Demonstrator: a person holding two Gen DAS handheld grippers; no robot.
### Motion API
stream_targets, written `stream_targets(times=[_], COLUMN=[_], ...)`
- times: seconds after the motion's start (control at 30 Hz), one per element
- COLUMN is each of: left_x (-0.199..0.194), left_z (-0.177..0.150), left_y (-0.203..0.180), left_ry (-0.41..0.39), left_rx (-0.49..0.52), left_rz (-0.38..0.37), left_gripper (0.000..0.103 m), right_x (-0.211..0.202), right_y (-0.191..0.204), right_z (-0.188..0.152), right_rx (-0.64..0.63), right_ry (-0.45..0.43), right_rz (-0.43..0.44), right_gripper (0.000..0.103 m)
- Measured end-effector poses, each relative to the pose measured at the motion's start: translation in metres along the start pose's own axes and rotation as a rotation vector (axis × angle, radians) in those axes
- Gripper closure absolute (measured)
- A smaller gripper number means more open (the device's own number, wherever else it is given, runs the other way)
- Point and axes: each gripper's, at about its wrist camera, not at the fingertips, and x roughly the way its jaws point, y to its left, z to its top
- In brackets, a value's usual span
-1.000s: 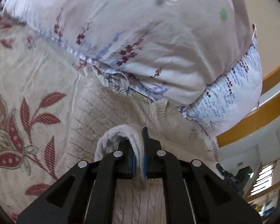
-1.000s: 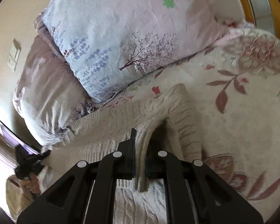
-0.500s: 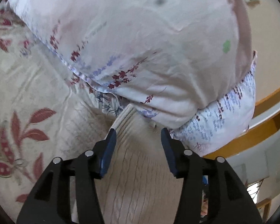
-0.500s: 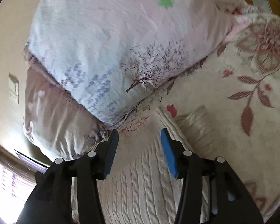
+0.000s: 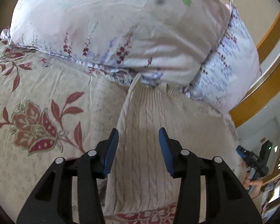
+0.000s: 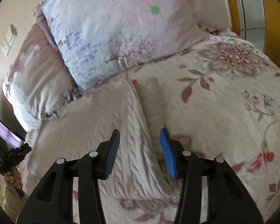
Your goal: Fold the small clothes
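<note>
A cream cable-knit sweater (image 5: 149,130) lies folded flat on the floral bedspread, its far edge against the pillows. It also shows in the right wrist view (image 6: 95,123), with a folded edge running down its right side. My left gripper (image 5: 138,135) is open and empty, just above the sweater's left part. My right gripper (image 6: 140,136) is open and empty above the sweater's right folded edge. Each gripper appears small at the edge of the other's view.
Two large floral pillows (image 5: 112,31) are stacked at the head of the bed, close behind the sweater; they also show in the right wrist view (image 6: 121,28). The floral bedspread (image 6: 224,97) stretches to the right. A wooden frame (image 5: 267,74) stands beyond the pillows.
Both grippers were shut on the sweater's edges a second ago. They opened, let the cloth drop flat, and have since pulled back and up from it.
</note>
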Motion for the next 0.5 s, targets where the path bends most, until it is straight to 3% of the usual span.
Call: stream_targets(times=[0.13, 0.2, 0.3, 0.5], left_x=[0.005, 0.007, 0.008, 0.008], left_z=[-0.006, -0.008, -0.009, -0.012], left_y=[0.006, 0.007, 0.007, 0.014], left_ry=[0.021, 0.026, 0.033, 0.046], left_rx=[-0.010, -0.007, 0.013, 0.007], left_rz=[0.028, 0.041, 0.063, 0.083], left_gripper=[0.065, 0.069, 0.080, 0.087], right_x=[0.005, 0.007, 0.005, -0.001], right_y=[0.004, 0.006, 0.007, 0.018], right_z=[-0.008, -0.010, -0.012, -0.014], right_rx=[-0.038, -0.059, -0.079, -0.130], right_ry=[0.022, 0.025, 0.016, 0.002], right_rz=[-0.025, -0.037, -0.051, -0.062], right_gripper=[0.066, 0.080, 0.089, 0.092])
